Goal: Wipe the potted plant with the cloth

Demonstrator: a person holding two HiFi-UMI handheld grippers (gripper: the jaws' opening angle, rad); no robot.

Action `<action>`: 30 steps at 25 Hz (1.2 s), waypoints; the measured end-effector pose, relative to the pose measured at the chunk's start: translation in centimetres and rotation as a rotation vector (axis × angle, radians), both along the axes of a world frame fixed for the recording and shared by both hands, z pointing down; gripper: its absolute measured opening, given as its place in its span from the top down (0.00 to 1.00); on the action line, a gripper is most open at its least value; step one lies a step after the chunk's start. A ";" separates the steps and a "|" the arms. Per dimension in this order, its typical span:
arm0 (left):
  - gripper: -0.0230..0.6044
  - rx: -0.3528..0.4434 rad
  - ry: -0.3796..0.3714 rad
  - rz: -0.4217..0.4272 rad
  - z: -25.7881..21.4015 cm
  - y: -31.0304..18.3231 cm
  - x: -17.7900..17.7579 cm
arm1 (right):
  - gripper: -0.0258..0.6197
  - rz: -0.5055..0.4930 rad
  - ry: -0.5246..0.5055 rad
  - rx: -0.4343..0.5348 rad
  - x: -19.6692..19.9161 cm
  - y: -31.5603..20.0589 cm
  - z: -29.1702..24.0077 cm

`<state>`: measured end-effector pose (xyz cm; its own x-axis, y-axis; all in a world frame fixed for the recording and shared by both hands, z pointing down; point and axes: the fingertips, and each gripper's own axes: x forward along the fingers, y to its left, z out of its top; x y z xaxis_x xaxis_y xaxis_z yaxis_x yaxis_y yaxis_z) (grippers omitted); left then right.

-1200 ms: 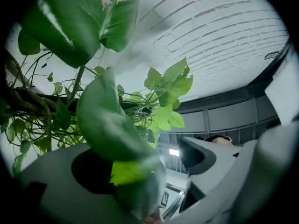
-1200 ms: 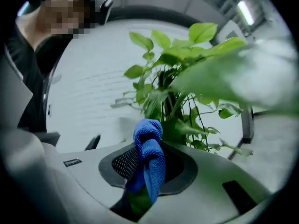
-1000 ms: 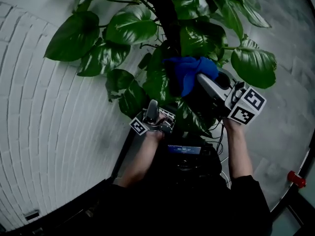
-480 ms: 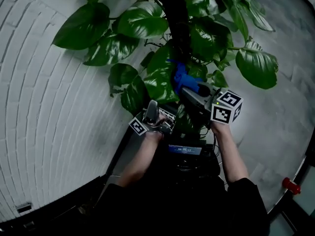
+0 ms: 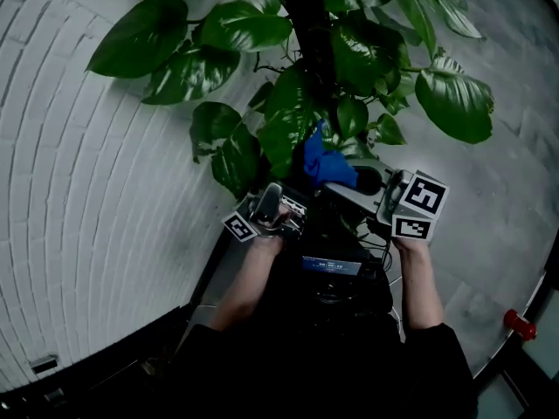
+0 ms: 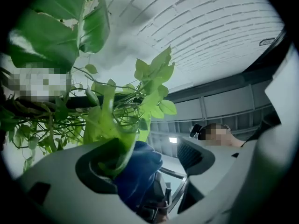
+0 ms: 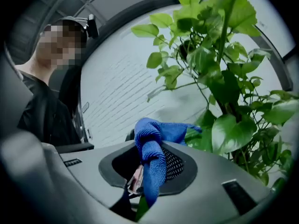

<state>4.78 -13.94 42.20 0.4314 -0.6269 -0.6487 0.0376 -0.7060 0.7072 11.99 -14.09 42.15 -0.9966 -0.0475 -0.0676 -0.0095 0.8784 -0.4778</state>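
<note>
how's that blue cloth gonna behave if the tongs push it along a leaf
Likely floppy: the blue cloth bunches and droops where the right tongs pinch it. Its looped weave suggests it would grip rather than slip.

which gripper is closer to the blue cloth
Right. The right gripper is shut on the blue cloth; the left gripper sits just left of it, jaws apart around a leaf.
</note>
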 end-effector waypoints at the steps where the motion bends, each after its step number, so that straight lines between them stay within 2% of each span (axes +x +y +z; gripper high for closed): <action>1: 0.32 -0.001 0.002 0.000 0.0 0.0 0.1 | 0.78 0.053 -0.034 0.013 1.2 -1.0 -1.2; 3: 0.32 -0.005 0.009 -0.002 0.1 0.0 0.2 | 0.78 0.229 -0.092 0.056 4.0 -4.1 -3.9; 5: 0.32 -0.005 0.019 0.000 0.0 -0.2 0.3 | 0.78 0.424 -0.096 0.140 6.5 -7.2 -6.1; 6: 0.32 -0.004 0.024 0.002 -0.1 -0.3 0.3 | 0.78 0.493 -0.070 0.194 7.1 -8.3 -6.7; 8: 0.33 0.002 0.025 0.011 -0.4 -0.2 0.5 | 0.78 0.542 0.015 0.281 6.5 -9.4 -6.8; 10: 0.33 0.006 0.016 0.020 -0.7 -0.1 0.8 | 0.78 0.490 0.121 0.308 4.0 -9.7 -5.1; 13: 0.33 0.020 -0.013 0.033 -1.1 0.2 1.1 | 0.78 0.327 0.254 0.255 -0.5 -8.7 -0.6; 17: 0.33 0.030 -0.082 0.061 -0.8 0.9 0.7 | 0.78 0.175 0.295 0.187 -4.1 -5.3 2.5; 21: 0.33 0.018 -0.138 0.073 -0.3 1.7 0.1 | 0.78 0.125 0.290 0.159 -5.5 -3.0 2.7; 25: 0.32 0.011 -0.142 0.085 0.2 2.6 -0.6 | 0.78 0.099 0.334 0.183 -5.9 -0.6 2.7; 30: 0.32 0.000 -0.135 0.083 0.7 3.7 -1.8 | 0.78 0.081 0.333 0.214 -7.0 2.3 2.5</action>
<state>3.03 -10.26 42.88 0.5653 -0.5852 -0.5813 0.0003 -0.7046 0.7096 5.00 -11.80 44.70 -0.9592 -0.1469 0.2415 -0.2064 0.9477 -0.2435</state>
